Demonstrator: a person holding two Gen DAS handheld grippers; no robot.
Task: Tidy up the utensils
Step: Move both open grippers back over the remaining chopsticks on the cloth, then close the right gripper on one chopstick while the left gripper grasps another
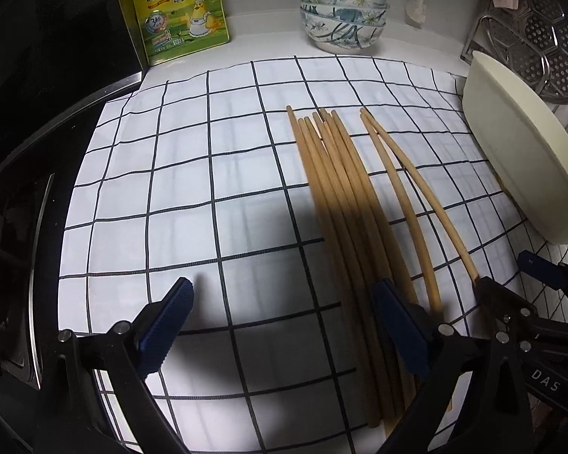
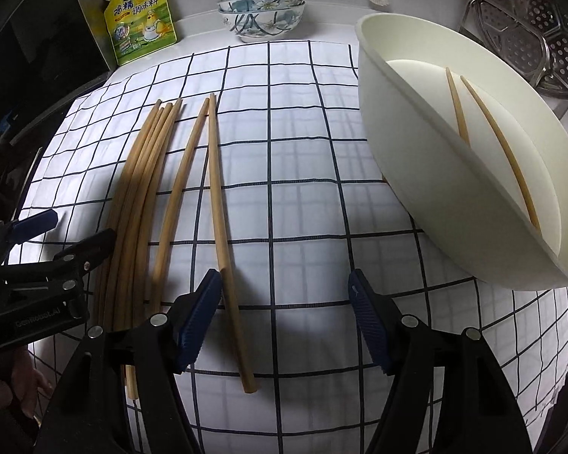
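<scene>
Several wooden chopsticks (image 1: 344, 204) lie in a bunch on a white checked cloth (image 1: 193, 174), with two more (image 1: 405, 189) a little to their right. In the right wrist view the bunch (image 2: 140, 189) lies left and the two separate chopsticks (image 2: 216, 196) lie nearer the middle. A cream tray (image 2: 435, 174) holds two chopsticks (image 2: 503, 159). My left gripper (image 1: 284, 325) is open and empty, its right finger over the bunch. My right gripper (image 2: 284, 317) is open, with one chopstick's near end between its fingers.
A stack of floral bowls (image 1: 340, 15) and a yellow seasoning pouch (image 1: 181, 11) stand at the back. A metal steamer rack (image 1: 541, 38) is at the right, a stove (image 1: 15, 227) at the left. The cream tray (image 1: 526, 159) borders the cloth's right edge.
</scene>
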